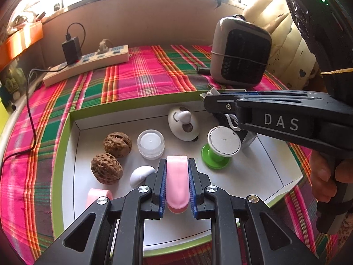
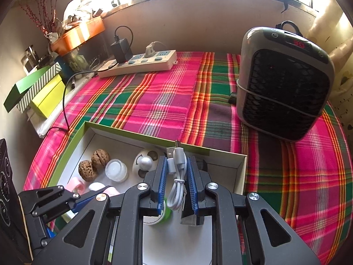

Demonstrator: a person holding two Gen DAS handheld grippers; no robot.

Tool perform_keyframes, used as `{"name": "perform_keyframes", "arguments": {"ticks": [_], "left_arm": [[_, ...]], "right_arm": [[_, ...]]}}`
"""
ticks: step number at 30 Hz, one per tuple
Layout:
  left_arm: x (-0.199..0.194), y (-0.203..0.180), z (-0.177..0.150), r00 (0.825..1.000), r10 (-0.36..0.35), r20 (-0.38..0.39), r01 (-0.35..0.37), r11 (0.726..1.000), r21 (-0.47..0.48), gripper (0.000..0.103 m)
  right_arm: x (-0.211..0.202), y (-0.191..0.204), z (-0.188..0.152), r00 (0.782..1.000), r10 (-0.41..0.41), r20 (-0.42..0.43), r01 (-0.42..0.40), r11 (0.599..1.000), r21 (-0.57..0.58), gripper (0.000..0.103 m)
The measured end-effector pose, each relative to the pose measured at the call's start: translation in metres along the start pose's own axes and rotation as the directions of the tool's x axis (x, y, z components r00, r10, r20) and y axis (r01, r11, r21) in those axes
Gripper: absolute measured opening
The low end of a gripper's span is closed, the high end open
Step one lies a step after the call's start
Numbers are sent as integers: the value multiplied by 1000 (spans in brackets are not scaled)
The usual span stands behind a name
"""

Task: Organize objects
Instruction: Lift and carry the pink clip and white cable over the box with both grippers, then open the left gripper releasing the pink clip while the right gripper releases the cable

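L gripper [image 1: 177, 184] fingers clamp pink piece [image 1: 177, 183], R gripper [image 2: 176, 184] fingers clamp cable [image 2: 177, 176]; walnuts [image 1: 112, 156] beside.

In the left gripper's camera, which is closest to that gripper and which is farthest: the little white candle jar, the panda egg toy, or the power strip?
Counting from the left gripper:
1. White candle jar, just ahead of the fingertips, slightly left, inside the box.
2. Panda egg toy, behind the jar, near the box's back wall.
3. Power strip, far back left on the plaid cloth, outside the box.
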State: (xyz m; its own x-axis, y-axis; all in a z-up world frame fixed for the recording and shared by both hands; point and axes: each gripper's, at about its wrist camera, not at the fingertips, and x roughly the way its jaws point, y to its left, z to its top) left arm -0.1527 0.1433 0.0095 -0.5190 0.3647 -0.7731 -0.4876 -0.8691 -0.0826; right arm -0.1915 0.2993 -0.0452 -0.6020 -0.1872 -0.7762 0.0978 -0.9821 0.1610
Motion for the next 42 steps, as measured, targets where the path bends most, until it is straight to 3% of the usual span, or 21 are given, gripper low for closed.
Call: {"name": "perform_keyframes", "arguments": {"ticks": [27, 42], "left_arm": [[1, -1, -1, 1000, 5, 1, -5, 1000, 10, 17], [2, -1, -2, 1000, 17, -2, -17, 1000, 4, 26]], "right_arm": [[14, 10, -2, 999, -8, -31, 7, 1000, -25, 20], [13, 10, -3, 999, -12, -35, 11, 1000, -19, 20]]}}
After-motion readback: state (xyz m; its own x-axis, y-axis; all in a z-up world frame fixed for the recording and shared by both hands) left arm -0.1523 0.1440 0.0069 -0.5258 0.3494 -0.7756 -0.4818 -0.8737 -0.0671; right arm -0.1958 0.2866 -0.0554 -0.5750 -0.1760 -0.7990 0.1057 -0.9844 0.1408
